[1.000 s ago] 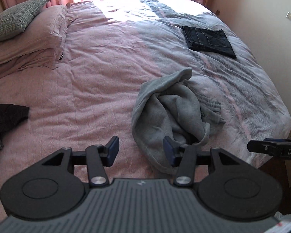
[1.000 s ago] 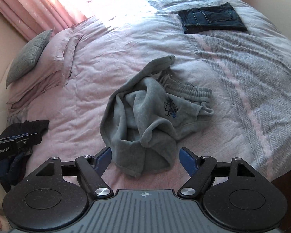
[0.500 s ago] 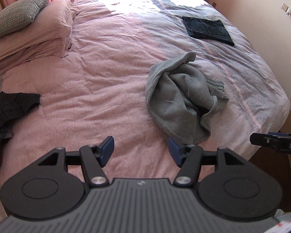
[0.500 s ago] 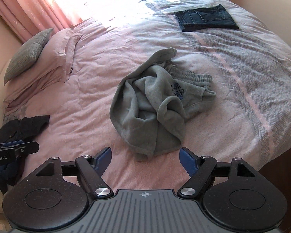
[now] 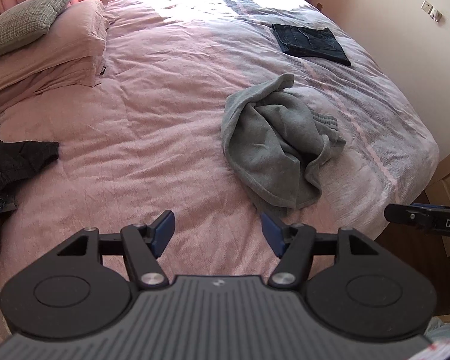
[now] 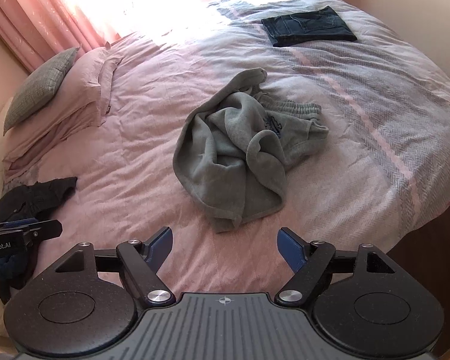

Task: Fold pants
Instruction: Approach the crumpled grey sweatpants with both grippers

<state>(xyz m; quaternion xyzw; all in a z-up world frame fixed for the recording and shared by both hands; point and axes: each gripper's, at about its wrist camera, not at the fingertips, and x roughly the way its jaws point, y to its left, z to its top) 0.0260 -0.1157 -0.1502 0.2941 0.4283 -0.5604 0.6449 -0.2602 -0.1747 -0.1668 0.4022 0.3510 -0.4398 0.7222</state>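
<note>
Grey sweatpants [image 5: 279, 144] [image 6: 240, 156] lie crumpled in a heap on the pink bed cover, with the elastic waistband toward the right and a small blue print showing. My left gripper [image 5: 217, 229] hovers open over the bed's near edge, short of the heap and a little to its left, holding nothing. My right gripper [image 6: 225, 241] is also open and empty, just short of the heap's nearest hem. Each gripper's tip shows at the edge of the other's view.
Folded dark jeans [image 5: 310, 43] [image 6: 309, 27] rest at the far right of the bed. A pile of dark clothes [image 5: 12, 162] [image 6: 30, 201] lies at the left edge. Pillows [image 5: 39, 48] are stacked at the far left. The bed's right edge [image 5: 429, 162] drops to the floor.
Both grippers have drawn back and risen from the grey sweatpants, which now sit farther ahead in both views. The heap itself has not moved. Both stay open.
</note>
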